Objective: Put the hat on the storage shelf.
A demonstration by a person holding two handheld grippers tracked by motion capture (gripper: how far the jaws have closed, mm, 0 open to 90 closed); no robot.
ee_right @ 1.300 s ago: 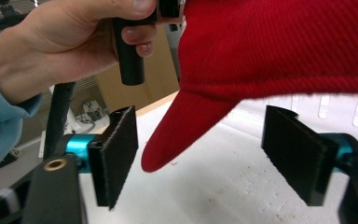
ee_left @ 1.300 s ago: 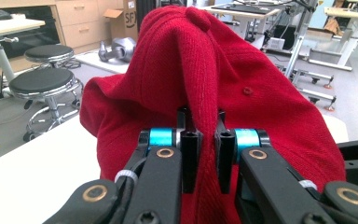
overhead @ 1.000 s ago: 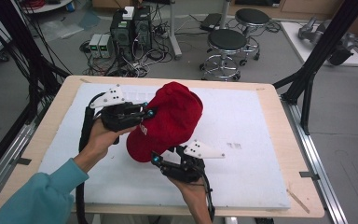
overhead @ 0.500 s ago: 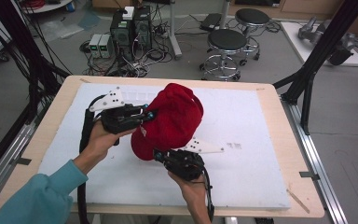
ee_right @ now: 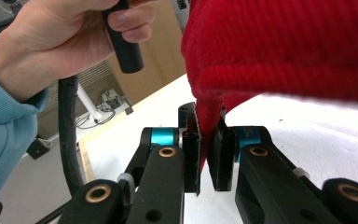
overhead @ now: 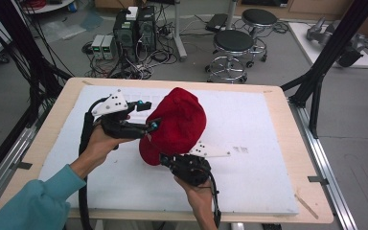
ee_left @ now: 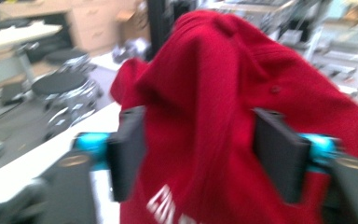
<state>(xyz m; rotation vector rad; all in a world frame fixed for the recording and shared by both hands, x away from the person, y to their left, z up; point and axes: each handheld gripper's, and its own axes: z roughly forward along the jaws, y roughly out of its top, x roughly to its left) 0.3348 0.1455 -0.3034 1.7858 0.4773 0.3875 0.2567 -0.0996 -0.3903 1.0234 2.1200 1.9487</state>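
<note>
A red knitted cap [overhead: 179, 122] with white lettering hangs above the white foam board [overhead: 258, 120]. My left gripper [overhead: 147, 115] is at its left side. Its jaws have just been opening and now stand wide, with the cap's fabric [ee_left: 223, 93] bulging between the two pads [ee_left: 127, 156]. From below, my right gripper [overhead: 165, 158] is shut on the cap's lower edge. In the right gripper view [ee_right: 208, 140] a thin fold of the red cap [ee_right: 284, 46] is pinched between its pads.
The foam board lies on a wooden table [overhead: 67, 120]. Black frame posts [overhead: 316, 81] stand at the table's right and left. Stools [overhead: 235, 43] and computer boxes [overhead: 134, 28] are on the floor behind. The person's other hand [ee_right: 60, 42] grips the left gripper's handle.
The left gripper's jaws, shut on the cap before, have spread apart. The right gripper has closed on the cap's lower edge. Both hands stayed about where they were.
</note>
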